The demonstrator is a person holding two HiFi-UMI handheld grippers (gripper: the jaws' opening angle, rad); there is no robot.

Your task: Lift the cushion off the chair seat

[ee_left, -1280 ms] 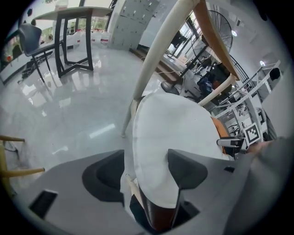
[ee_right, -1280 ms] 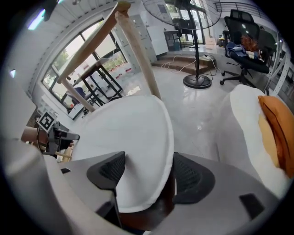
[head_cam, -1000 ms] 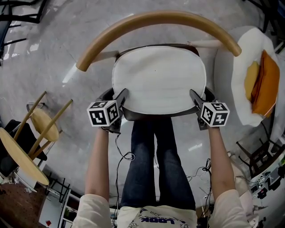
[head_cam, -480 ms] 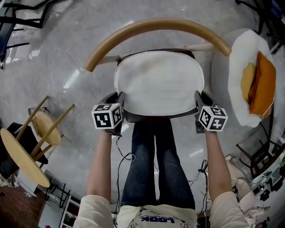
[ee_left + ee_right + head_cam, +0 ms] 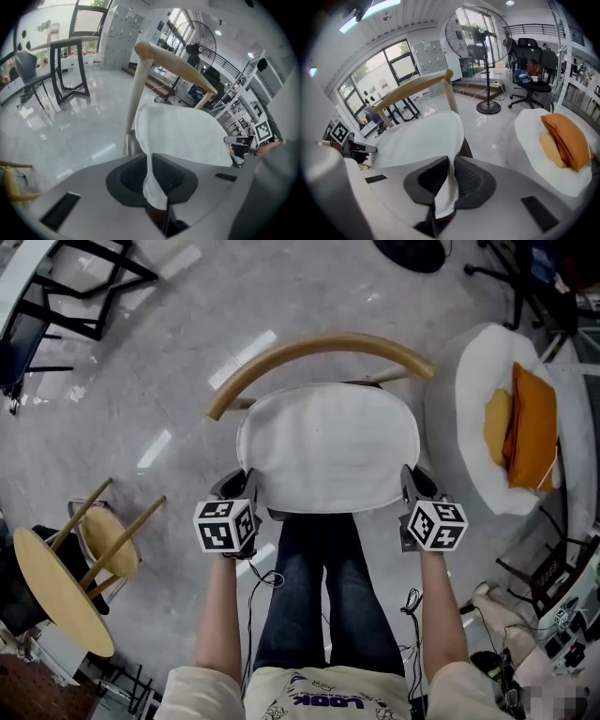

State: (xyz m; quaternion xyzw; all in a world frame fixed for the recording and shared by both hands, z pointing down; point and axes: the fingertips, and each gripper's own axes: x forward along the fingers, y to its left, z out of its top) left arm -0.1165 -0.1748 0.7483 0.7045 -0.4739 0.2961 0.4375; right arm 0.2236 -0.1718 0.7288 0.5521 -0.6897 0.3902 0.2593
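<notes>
Two hand-held grippers clamp the white cushion (image 5: 328, 446) by its near corners, one on each side. The left gripper (image 5: 244, 484) bites the cushion's left front edge, and its own view shows the left gripper (image 5: 151, 165) with both dark pads pressed against a fold of white fabric that runs down between them. The right gripper (image 5: 410, 482) mirrors it on the right front edge; there too the jaws have just been closing, and the pads pinch a flap of the same fabric. Both jaws stand nearly together, with only the cloth between them.

Both forearms reach straight forward from the body, roughly parallel, the left forearm (image 5: 217, 615) and right forearm (image 5: 441, 615) flanking the person's legs (image 5: 323, 601) in jeans. Each wrist tips the gripper forward and down, so the marker cubes face up toward the head camera.

Between the two grippers the cushion spreads flat and level over the chair, in front of its curved wooden backrest (image 5: 319, 345). From above it hides nearly the whole seat; in the right gripper view a dark seat edge (image 5: 465, 149) shows under its far rim. Whether the cushion touches the seat I cannot tell.

Off to the right lies a round white pad (image 5: 473, 399) with an orange cloth (image 5: 532, 427) on it. A wooden stool (image 5: 61, 587) is tipped over at the left on the grey floor (image 5: 141, 381).
</notes>
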